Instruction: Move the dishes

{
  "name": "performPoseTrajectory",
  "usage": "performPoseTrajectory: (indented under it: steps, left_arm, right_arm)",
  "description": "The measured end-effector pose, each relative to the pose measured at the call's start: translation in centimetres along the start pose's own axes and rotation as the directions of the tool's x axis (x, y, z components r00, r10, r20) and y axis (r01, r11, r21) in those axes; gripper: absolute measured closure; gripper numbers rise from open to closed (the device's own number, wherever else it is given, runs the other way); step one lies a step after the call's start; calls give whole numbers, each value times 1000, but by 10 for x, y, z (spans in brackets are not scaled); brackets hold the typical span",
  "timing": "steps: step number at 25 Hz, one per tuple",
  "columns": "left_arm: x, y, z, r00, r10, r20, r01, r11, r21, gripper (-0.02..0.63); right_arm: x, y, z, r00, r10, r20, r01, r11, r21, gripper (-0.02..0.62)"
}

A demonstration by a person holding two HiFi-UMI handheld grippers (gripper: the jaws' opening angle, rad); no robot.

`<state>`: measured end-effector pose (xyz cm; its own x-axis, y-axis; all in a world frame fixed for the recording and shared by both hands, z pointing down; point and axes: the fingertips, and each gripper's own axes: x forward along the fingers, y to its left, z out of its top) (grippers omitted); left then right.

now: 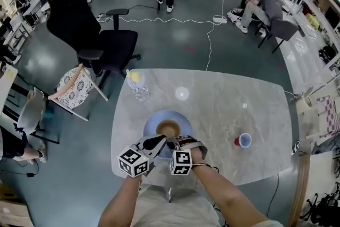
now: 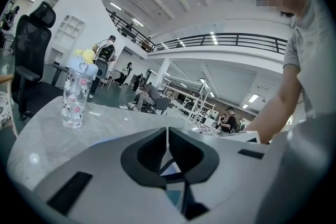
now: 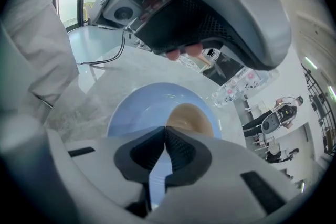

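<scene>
A light blue plate (image 1: pixel 153 123) lies near the front of the marble table (image 1: pixel 228 114), and a brown bowl (image 1: pixel 168 128) stands on it. Both grippers hover side by side at the plate's near rim. My left gripper (image 1: pixel 158 141) points almost level across the table, its jaws closed tip to tip (image 2: pixel 167 132). My right gripper (image 1: pixel 171 142) tilts steeply down over the plate (image 3: pixel 139 110) and bowl (image 3: pixel 191 115), jaws (image 3: pixel 166 130) shut with nothing between them. In the right gripper view the left gripper's body (image 3: pixel 210 18) fills the top.
A clear patterned water bottle (image 1: pixel 137 85) with a yellow top stands beyond the plate, also in the left gripper view (image 2: pixel 76 93). A small red-and-blue cup (image 1: pixel 243 140) lies on its side at the table's right. A black office chair (image 1: pixel 101 45) and a white chair (image 1: pixel 74 87) stand off the left corner.
</scene>
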<state>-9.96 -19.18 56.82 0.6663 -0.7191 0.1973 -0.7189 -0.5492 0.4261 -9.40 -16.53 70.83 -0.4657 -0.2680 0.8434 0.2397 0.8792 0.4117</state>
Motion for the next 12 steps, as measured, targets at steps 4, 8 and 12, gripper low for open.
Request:
performPoseTrajectory:
  steps: [4,8,12]
  left_arm:
    - [-5,2,-4,1000,3,-7,-3,1000,-9,581]
    - [-6,4,-6,1000,2,-8,-2,1000,-15,581]
    - [-7,2,-5,1000,-2,-6,2,1000,-15,581]
  right_arm:
    - [0,3,1,1000,8,0,-8,1000,4,571]
    - [1,6,3,1000,17,9,-17,1000,23,571]
    - [1,10,3,1000,30,8,-31,999,41,571]
